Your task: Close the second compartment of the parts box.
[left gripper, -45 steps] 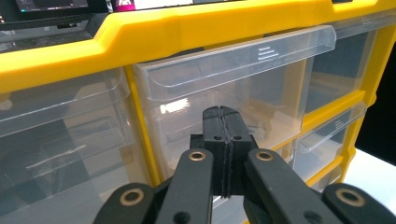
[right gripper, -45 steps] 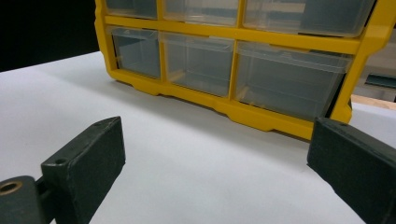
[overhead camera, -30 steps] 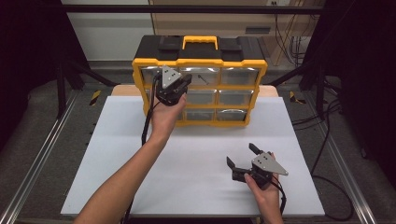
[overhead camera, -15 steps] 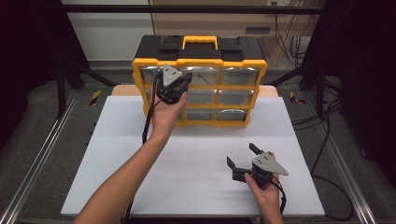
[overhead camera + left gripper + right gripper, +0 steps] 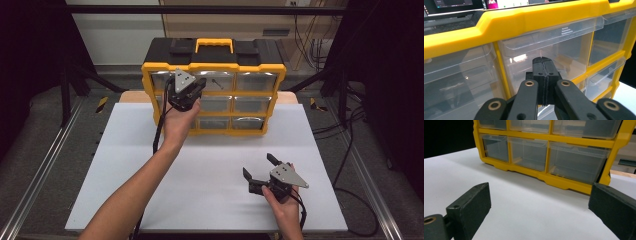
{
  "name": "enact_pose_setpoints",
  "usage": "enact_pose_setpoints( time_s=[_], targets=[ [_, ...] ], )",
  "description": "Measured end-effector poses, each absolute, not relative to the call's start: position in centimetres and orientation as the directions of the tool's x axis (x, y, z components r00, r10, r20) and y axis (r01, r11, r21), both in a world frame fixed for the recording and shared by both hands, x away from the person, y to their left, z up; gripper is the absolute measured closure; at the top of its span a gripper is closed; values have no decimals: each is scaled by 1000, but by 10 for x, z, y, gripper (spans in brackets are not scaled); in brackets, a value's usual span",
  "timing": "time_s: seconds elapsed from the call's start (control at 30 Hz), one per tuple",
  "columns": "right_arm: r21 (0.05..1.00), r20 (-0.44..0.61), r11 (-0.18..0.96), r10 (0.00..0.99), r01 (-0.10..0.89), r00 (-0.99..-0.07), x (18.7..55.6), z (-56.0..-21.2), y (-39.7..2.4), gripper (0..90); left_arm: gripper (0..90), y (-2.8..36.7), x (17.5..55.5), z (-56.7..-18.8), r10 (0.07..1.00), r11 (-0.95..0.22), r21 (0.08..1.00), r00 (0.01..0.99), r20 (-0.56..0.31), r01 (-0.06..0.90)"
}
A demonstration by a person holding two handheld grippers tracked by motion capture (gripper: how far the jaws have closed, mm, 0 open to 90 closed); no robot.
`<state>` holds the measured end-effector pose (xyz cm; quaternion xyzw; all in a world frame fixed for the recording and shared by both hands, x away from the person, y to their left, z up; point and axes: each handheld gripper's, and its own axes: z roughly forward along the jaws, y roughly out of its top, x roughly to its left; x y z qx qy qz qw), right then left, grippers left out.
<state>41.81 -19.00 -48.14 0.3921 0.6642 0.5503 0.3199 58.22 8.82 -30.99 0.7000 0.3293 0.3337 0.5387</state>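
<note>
Nothing moved since earlier frame. Left gripper (image 5: 543,65), jaws pressed shut on nothing, noses clear drawer (image 5: 554,52) dead ahead at twelve o'clock; right gripper (image 5: 264,173) wide open, empty, idle at five o'clock.

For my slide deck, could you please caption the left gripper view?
Shut left tool poised at a clear drawer of the yellow organizer.

You worked at a white table (image 5: 150,165) on a dark grey floor (image 5: 45,145), with 2 metal rails (image 5: 35,190) alongside, black frame legs (image 5: 67,90), a pale wall (image 5: 115,30) behind, and cables (image 5: 360,130) trailing right.
</note>
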Motion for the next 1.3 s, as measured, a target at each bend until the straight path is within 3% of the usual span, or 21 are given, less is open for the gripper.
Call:
enact_pose_setpoints(
  time_s=[1.3],
  targets=[
    [983, 42, 49, 878, 178, -476, 420, -481, -197, 46, 894, 93, 575, -304, 807, -182, 974, 586, 70, 134]
  ],
)
